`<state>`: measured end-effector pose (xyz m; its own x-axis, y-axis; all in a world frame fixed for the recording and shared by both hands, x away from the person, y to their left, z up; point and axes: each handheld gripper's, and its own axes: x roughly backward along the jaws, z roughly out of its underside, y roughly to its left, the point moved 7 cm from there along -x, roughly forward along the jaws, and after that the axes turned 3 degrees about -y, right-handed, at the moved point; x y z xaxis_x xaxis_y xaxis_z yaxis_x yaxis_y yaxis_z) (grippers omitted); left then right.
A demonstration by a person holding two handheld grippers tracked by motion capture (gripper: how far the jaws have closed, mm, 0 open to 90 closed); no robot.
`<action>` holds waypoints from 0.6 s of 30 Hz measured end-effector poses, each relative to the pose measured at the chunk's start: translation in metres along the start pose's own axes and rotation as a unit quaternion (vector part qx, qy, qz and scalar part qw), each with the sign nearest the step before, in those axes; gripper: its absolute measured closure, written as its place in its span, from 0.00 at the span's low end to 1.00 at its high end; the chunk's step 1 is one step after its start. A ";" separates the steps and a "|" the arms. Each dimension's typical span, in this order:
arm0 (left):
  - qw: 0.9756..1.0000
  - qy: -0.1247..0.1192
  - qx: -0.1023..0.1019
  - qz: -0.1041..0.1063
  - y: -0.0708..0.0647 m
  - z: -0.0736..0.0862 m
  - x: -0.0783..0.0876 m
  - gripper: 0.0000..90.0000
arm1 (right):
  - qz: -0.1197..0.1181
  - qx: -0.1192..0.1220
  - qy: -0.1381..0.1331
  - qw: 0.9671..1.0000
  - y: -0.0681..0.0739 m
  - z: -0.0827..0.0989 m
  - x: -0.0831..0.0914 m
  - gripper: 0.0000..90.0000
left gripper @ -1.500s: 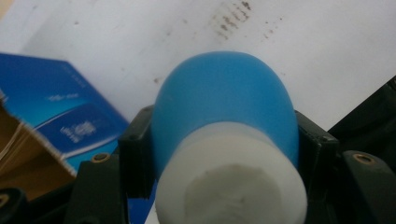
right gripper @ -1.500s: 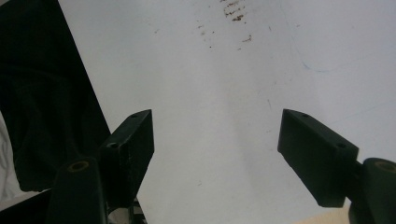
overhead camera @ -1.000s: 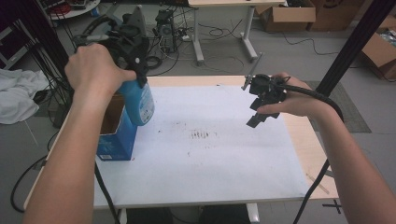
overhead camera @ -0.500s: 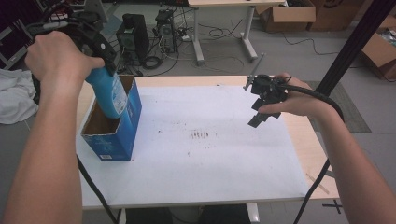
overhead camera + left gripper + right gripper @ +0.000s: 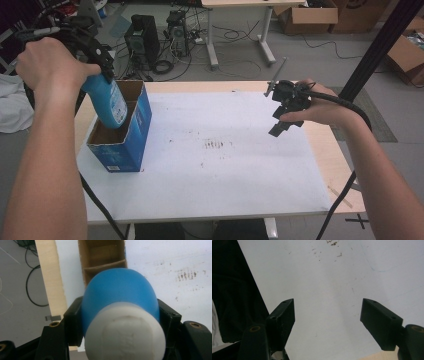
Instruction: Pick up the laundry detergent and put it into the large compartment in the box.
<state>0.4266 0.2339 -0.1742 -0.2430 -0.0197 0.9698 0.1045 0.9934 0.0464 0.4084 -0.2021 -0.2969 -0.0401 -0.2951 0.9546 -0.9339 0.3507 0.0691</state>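
A blue bottle (image 5: pixel 106 102) with a white cap (image 5: pixel 124 333) hangs over an open blue cardboard box (image 5: pixel 121 145) at the table's left side, its lower end dipped into the box. My left gripper (image 5: pixel 95 60) is shut on the blue bottle (image 5: pixel 120 297) near its cap end. In the left gripper view the box's brown inside with a divider (image 5: pixel 105 264) lies straight ahead beyond the bottle. My right gripper (image 5: pixel 281 122) is held above the right part of the white table top, jaws wide open and empty (image 5: pixel 328 322).
The white table top (image 5: pixel 225 175) carries small brown stains (image 5: pixel 215 145) near its middle. Wooden edges (image 5: pixel 340 160) frame it. Beyond the table are computer towers (image 5: pixel 145 35), cables, another desk and cardboard boxes (image 5: pixel 310 12). A black post (image 5: pixel 375 50) rises at the right.
The left gripper has carried the blue bottle left and up, then lowered it so its end sits in the box. The right gripper has stayed in place.
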 end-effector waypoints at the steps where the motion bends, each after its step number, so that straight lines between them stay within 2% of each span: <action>1: 1.000 0.000 0.002 -0.001 0.002 0.001 -0.004 0.42 | 0.001 0.001 0.000 1.000 0.000 0.001 0.000 0.31; 8: 1.000 0.009 0.010 -0.003 0.007 0.005 -0.026 0.42 | 0.001 0.000 0.001 1.000 0.001 0.002 0.000 0.31; 12: 1.000 0.016 0.006 -0.005 0.007 0.006 -0.038 0.42 | 0.001 -0.001 0.005 1.000 0.002 0.003 -0.001 0.31; 13: 1.000 0.020 0.005 -0.006 0.007 0.007 -0.047 0.42 | 0.001 0.000 0.002 1.000 0.002 0.002 -0.001 0.31; 18: 1.000 0.023 0.009 0.000 0.008 0.009 -0.069 0.42 | 0.002 0.000 0.004 1.000 0.003 0.002 -0.001 0.31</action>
<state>0.4352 0.2447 -0.2430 -0.1979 -0.0237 0.9799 0.0874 0.9953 0.0418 0.4052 -0.2029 -0.2982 -0.0418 -0.2865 0.9572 -0.9336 0.3524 0.0647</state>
